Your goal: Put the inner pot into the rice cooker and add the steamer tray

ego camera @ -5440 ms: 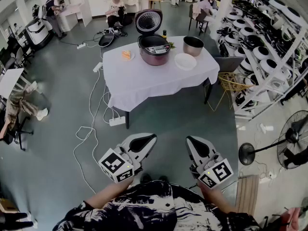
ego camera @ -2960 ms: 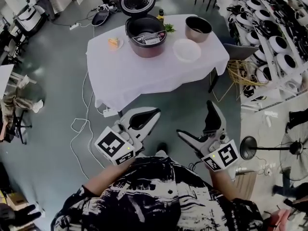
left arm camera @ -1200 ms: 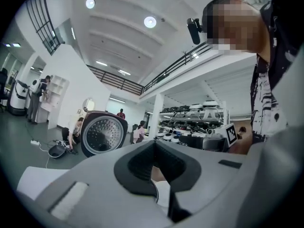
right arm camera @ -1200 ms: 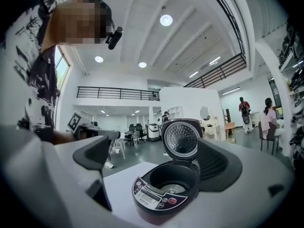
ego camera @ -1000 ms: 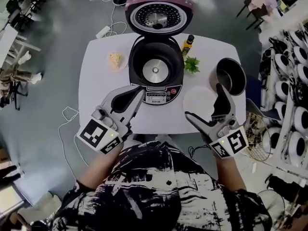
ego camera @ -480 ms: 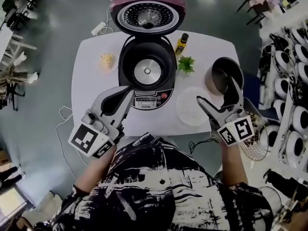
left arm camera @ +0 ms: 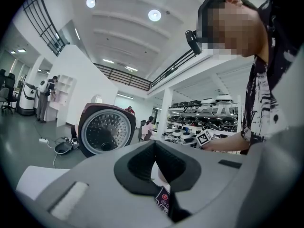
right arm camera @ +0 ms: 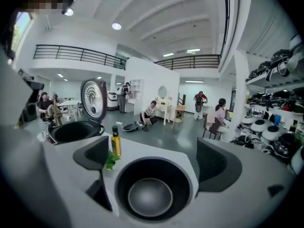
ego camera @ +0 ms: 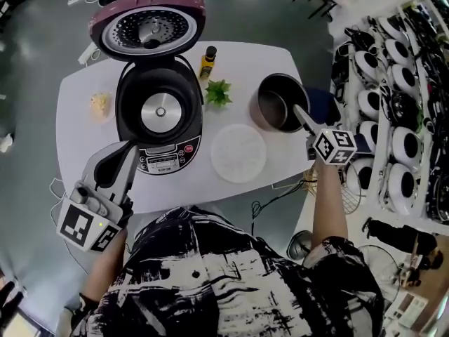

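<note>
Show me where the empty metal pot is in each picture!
Head view: the inner pot sits right of centre, in the upper half.
Left gripper view: not in it.
Right gripper view: bottom centre, close up.
Shared landmark: the rice cooker's raised lid.

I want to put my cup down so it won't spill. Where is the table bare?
Bare: the far right corner behind the inner pot, past the yellow bottle; also the near left corner beside the rice cooker. Crowded: the middle, where plant, steamer tray and inner pot sit close.
</note>
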